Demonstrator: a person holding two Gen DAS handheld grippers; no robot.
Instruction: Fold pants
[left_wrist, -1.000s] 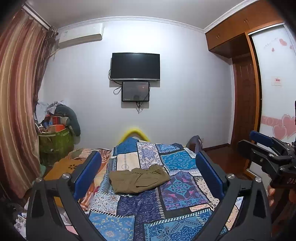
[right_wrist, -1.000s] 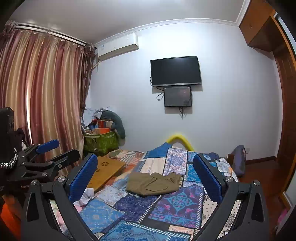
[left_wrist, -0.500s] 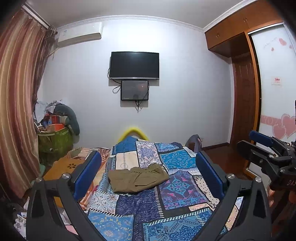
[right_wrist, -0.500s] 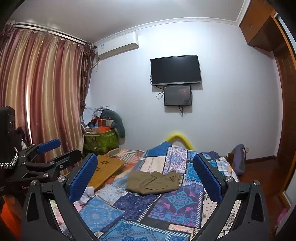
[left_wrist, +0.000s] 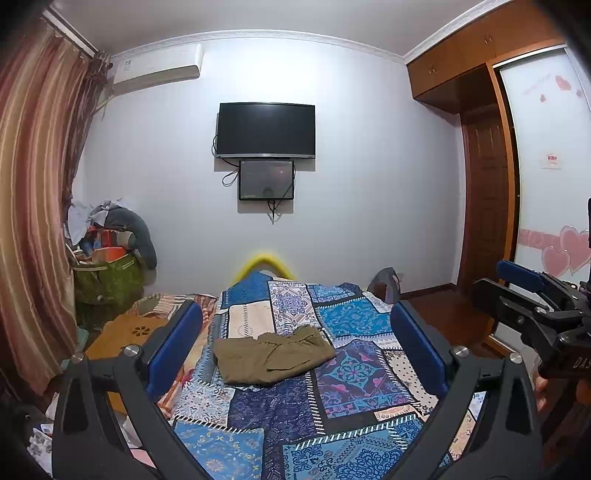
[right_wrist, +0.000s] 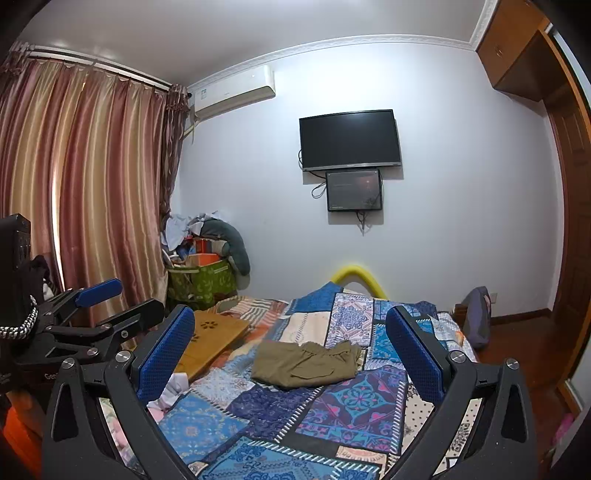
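Drifted slightly down in both views since half a second ago: olive pants (left_wrist: 272, 355), otherwise unchanged in shape. Lying folded into a compact bundle on the patchwork bedspread (left_wrist: 354, 373), mid-bed, clear of both tools. Left tool (left_wrist: 295, 350) spread wide, blue pads (left_wrist: 173, 347) at 9 and 3 o'clock of the pants, gripping nothing. Right tool (right_wrist: 291, 354) likewise wide apart and empty, pants (right_wrist: 306, 363) framed between its pads (right_wrist: 166, 354). Also seen at 3 o'clock in left view: right tool (left_wrist: 524, 299), side-on. At 9 o'clock in right view: left tool (right_wrist: 99, 310). At 12 o'clock, wall-mounted TV (left_wrist: 266, 130). At 9 o'clock of the pants, flat orange-brown board (right_wrist: 210, 341), possibly a lap tray; edge hidden.
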